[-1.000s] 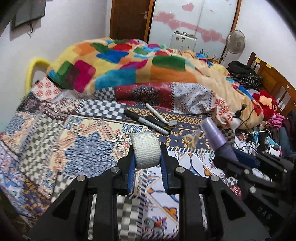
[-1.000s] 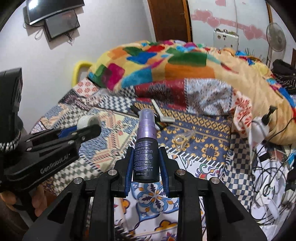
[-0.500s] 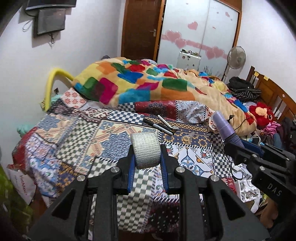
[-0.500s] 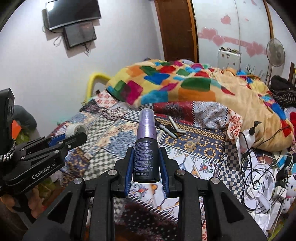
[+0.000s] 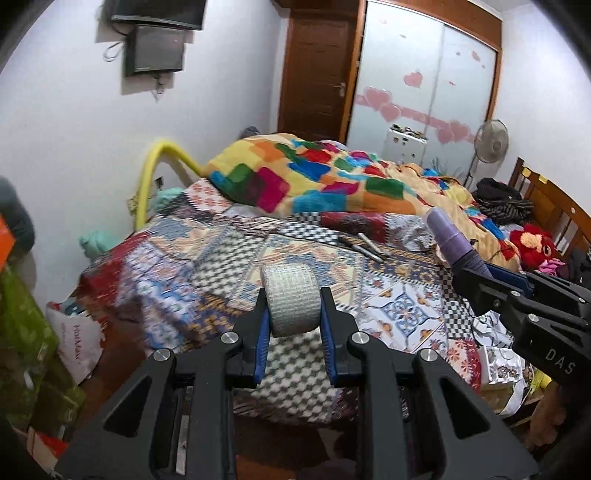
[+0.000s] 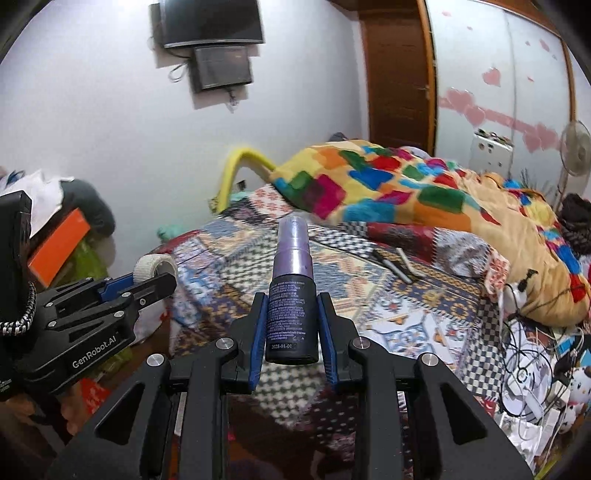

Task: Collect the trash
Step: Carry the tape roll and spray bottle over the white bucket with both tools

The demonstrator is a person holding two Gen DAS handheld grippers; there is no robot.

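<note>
Both grippers withdrew from bed (image 5: 207, 258), gripping roll (image 5: 291, 302), bottle (image 6: 291, 317).

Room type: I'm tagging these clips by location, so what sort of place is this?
Most likely a home bedroom: a bed with a colourful blanket, a sliding wardrobe, and a wall TV.

Both wrist cams near bed (image 5: 229, 258) foot edge, facing wardrobe (image 6: 498, 74); shared: bed, each other's gripper at frame side.
</note>
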